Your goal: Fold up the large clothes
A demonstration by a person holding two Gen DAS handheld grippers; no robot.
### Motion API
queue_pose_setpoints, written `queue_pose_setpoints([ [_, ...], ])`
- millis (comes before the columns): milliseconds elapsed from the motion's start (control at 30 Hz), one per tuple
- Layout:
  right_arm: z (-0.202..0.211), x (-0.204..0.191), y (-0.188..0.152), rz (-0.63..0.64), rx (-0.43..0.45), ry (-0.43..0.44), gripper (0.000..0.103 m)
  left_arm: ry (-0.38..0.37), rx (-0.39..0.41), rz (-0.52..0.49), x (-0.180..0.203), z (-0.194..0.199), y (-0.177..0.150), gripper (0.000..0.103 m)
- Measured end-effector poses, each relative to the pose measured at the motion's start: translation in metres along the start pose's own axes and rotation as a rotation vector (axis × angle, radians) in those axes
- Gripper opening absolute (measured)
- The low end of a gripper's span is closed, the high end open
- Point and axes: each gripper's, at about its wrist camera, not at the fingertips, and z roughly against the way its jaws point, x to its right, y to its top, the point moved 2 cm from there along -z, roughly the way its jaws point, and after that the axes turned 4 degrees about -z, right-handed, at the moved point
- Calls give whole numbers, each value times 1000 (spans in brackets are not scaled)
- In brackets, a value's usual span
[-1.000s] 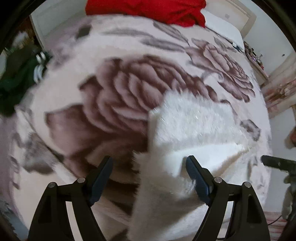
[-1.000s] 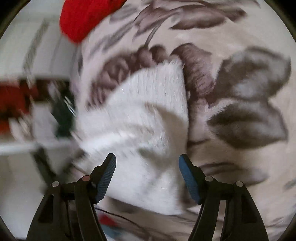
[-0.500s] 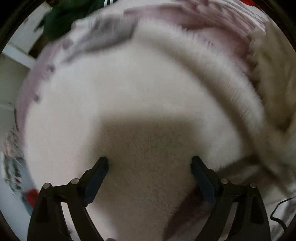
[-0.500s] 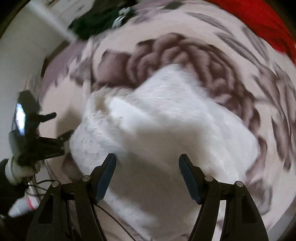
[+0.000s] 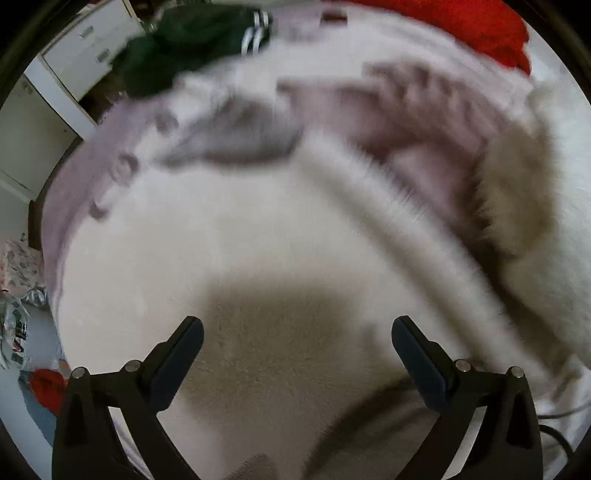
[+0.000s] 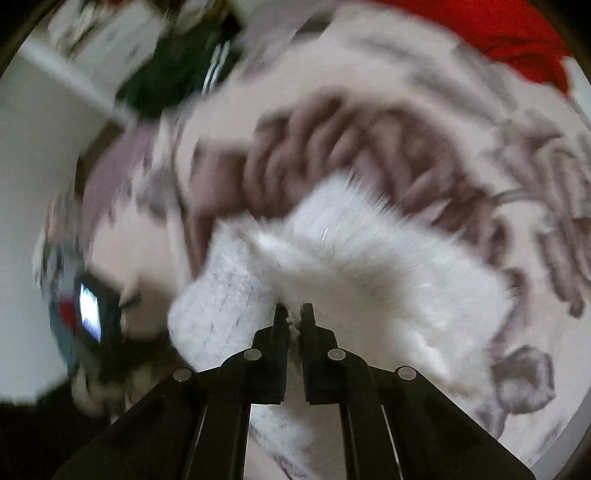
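Both views are smeared by motion, so edges and the bedspread's print are hard to read, and no writing or label can be made out anywhere. The right gripper (image 6: pixel 293 314) has its fingers pressed together on a tuft of the white fluffy garment (image 6: pixel 369 266), which spreads ahead of and to both sides of the fingertips; the pinched spot itself is hidden between the pads, and the garment's near end is cut off under the gripper body. The left gripper (image 5: pixel 295 332) points down at a broad stretch of the same white pile (image 5: pixel 229 236); its jaws are opening, spread wide, with nothing pinched, only the gripper's shadow falling between them. Under everything lies the flowered bedspread (image 6: pixel 332 147). Beyond the fingertips, at the far edge, sit a dark green garment with white stripes (image 5: pixel 192 44) and a red cloth (image 5: pixel 476 26). Left of the right fingers a lit screen (image 6: pixel 90 308) shows, too blurred to identify.
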Motion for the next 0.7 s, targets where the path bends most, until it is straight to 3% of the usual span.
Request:
queue_pose_setpoints([
  [100,9,26,20,-66,49,-40,6,-137,85,21,22,50,36,103],
  [200,-6,46,31,-114,34,-81,6,-247,91,-33,70,59,75,103],
  [333,-45,74,33,-187,-20,-121,6,-167,47,-134,124,23,108,103],
  [433,-71,93,29,-207,-61,-153,6,-114,-9,-156,134,-10,112,103],
  [533,-90,111,17,-279,-125,-65,6,-91,-46,-156,133,-24,115,103],
  [600,-95,116,6,-303,-201,56,6,-85,-45,-160,130,-22,111,103],
  [667,-88,128,-7,-365,-239,152,15,-87,-44,-153,128,-20,105,103],
  [700,-77,142,-18,-420,-229,206,29,-80,-42,-155,128,-21,102,103],
])
